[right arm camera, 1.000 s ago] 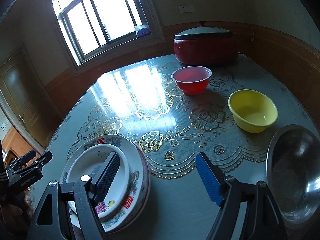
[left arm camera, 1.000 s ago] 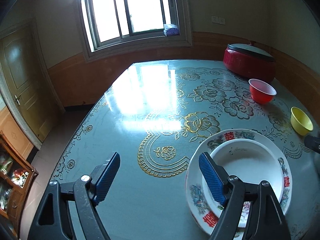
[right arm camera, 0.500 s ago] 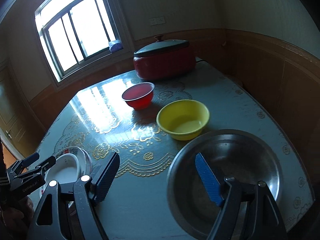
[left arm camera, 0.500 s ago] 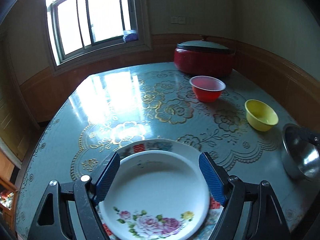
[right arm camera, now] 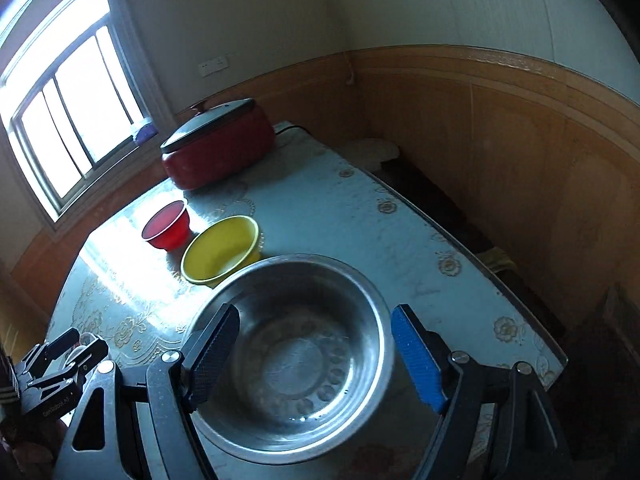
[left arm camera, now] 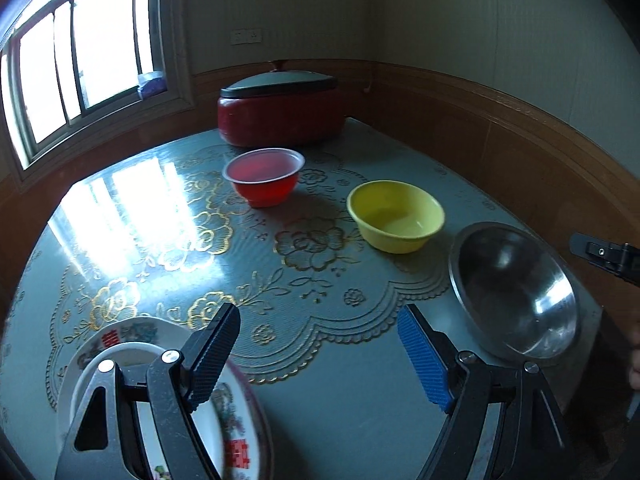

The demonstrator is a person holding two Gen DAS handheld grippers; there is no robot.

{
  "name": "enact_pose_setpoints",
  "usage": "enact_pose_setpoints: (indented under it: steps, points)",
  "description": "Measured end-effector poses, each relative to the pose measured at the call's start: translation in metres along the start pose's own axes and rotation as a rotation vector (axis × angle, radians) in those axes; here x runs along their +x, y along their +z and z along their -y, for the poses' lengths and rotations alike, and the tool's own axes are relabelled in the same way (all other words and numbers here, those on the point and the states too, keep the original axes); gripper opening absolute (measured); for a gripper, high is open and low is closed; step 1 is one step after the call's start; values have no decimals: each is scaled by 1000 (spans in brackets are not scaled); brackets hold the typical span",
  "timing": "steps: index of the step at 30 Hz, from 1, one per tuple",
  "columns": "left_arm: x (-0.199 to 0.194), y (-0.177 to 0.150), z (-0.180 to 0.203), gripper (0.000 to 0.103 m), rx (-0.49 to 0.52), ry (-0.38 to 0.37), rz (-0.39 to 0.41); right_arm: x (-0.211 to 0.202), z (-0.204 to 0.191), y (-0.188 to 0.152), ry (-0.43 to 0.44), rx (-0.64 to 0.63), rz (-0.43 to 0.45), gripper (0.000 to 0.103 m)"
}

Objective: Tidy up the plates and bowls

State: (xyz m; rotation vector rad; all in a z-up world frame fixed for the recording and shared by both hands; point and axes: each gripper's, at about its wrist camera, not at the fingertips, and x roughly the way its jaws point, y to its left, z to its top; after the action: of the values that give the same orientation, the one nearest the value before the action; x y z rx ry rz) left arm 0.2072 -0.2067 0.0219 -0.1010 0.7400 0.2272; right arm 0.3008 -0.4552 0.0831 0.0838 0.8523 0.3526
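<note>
My left gripper is open over bare tablecloth, with nothing between its fingers. Behind its left finger lies the stack of flowered plates. A red bowl and a yellow bowl stand further back, and a steel basin sits at the right. My right gripper is open above the steel basin, apart from it. The yellow bowl and red bowl lie beyond the basin. The left gripper's tips show at the left edge.
A red lidded cooker stands at the table's far end by the window. The table's right edge runs close to a wood-panelled wall, with a dark bench below. The right gripper's tip pokes in beside the basin.
Both grippers have swung to the right along the table. The left one has left the plate stack for bare cloth. The right one has come over the steel basin. Neither's jaws moved.
</note>
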Motion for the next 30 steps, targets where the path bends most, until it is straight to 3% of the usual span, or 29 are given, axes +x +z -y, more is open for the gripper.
enact_pose_setpoints:
  steps: [7,12,14,16,17,19,21,23,30]
  points:
    - [19,11,29,80,15,-186,-57,12,34,-4,1,110,-48,80]
    - [38,17,45,76,-25,-299,-124,27,43,-10,10,115,-97,64]
    - [46,20,51,74,-39,-322,-144,34,44,-11,7,110,-119,44]
    - [55,20,58,67,-47,-341,-167,42,46,-15,22,110,-149,33]
    - [60,19,61,63,-48,-352,-183,46,47,-17,28,113,-166,31]
    - [70,17,66,43,-49,-380,-227,51,47,-22,51,111,-189,27]
    - [78,12,70,31,-55,-402,-258,54,45,-26,61,97,-205,22]
    - [73,9,70,22,-54,-425,-242,56,39,-29,87,77,-209,18]
    - [45,4,46,22,-62,-357,-195,57,2,-38,161,-57,-247,16]
